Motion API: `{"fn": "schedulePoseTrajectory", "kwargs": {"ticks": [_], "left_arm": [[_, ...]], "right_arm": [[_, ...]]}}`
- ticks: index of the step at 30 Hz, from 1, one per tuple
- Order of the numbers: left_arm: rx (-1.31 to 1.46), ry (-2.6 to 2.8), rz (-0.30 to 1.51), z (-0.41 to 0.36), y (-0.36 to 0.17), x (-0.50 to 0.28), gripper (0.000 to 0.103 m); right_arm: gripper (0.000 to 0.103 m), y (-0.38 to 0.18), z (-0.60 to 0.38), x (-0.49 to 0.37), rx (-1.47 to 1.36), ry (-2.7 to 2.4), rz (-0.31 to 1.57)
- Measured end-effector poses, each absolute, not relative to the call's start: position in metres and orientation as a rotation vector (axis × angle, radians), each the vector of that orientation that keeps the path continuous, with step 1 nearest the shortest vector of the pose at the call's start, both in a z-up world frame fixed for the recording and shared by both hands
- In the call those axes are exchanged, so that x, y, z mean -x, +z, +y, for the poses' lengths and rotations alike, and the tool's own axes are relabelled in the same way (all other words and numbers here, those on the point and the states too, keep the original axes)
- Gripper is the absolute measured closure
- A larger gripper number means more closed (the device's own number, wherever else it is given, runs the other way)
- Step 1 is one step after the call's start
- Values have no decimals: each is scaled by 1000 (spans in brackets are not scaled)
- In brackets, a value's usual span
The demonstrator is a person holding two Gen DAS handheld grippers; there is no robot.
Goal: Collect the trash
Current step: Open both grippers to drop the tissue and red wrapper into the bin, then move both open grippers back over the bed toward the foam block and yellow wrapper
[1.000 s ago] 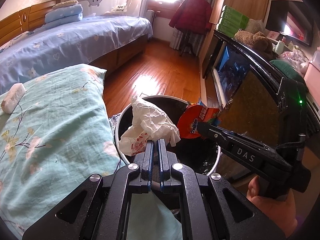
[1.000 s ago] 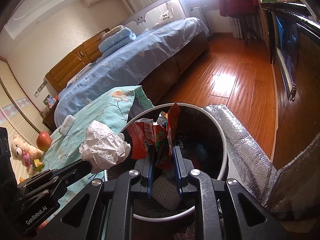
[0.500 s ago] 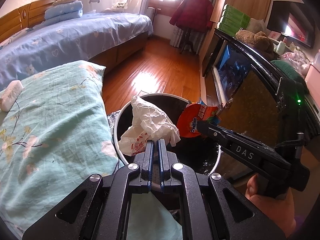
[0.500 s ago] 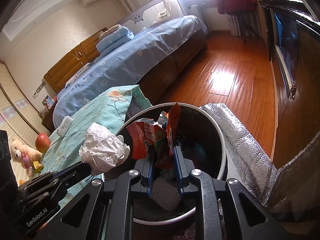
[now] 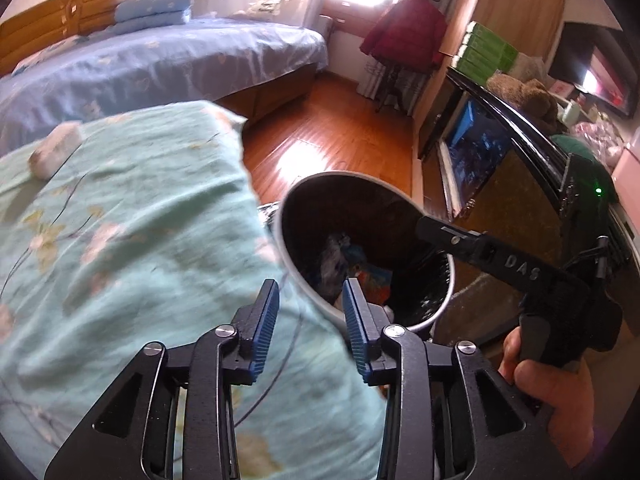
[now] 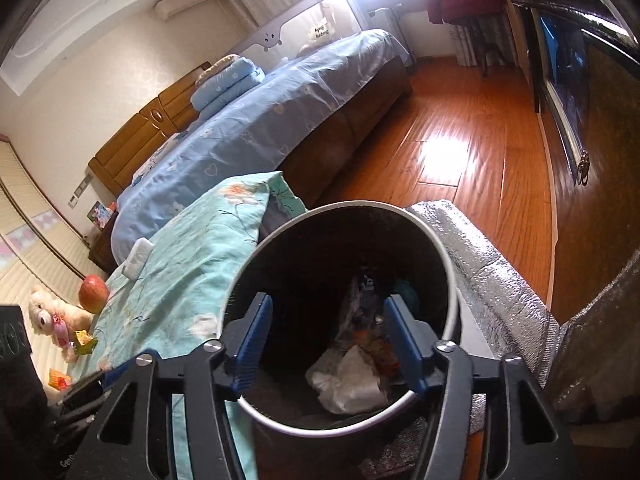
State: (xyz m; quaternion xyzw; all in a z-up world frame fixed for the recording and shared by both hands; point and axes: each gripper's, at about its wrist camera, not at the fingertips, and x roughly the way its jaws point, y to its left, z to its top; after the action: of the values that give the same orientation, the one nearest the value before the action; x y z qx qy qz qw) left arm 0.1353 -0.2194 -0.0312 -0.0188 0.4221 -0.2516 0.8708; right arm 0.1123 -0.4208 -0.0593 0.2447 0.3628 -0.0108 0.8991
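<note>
Right wrist view: my right hand-held gripper (image 6: 328, 344) hangs over the round black bin with a pale rim (image 6: 448, 264), jaws just opened, nothing between them. Crumpled white paper (image 6: 348, 380) and the red-orange snack wrapper (image 6: 376, 344) lie at the bin's bottom. My left hand-held gripper (image 5: 308, 320), jaws also just opened and empty, sits at the bin's near-left edge over the green floral cloth (image 5: 120, 240).

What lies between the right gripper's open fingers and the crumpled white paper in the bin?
Nothing. In the right wrist view the right gripper hangs open over the trash bin, and only empty air separates it from the crumpled white paper below.
</note>
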Motion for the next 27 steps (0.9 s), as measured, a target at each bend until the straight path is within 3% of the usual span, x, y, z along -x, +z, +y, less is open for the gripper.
{"fn": "schedulePoseTrajectory", "kwargs": {"ticks": [2,5,8,10,27], "left_arm": [[57,-506,882,-208,-32,-133,65],[77,-460,878,-185,-35,-127,59],[99,-395,866,-160,-37,-122,41],[127,-363,863,-143,-39,-121,41],[243,-112,851,-18,-55,-103,36]], "right_arm": [[40,-57,-413,-111,-505,-12,746],[31,-54,-398,-111,-499,12,741],[20,-53,-383,-111,-495,38,739],[12,-54,-370,-111,-492,61,743],[7,-52,-259,-130,-365,235,795]]}}
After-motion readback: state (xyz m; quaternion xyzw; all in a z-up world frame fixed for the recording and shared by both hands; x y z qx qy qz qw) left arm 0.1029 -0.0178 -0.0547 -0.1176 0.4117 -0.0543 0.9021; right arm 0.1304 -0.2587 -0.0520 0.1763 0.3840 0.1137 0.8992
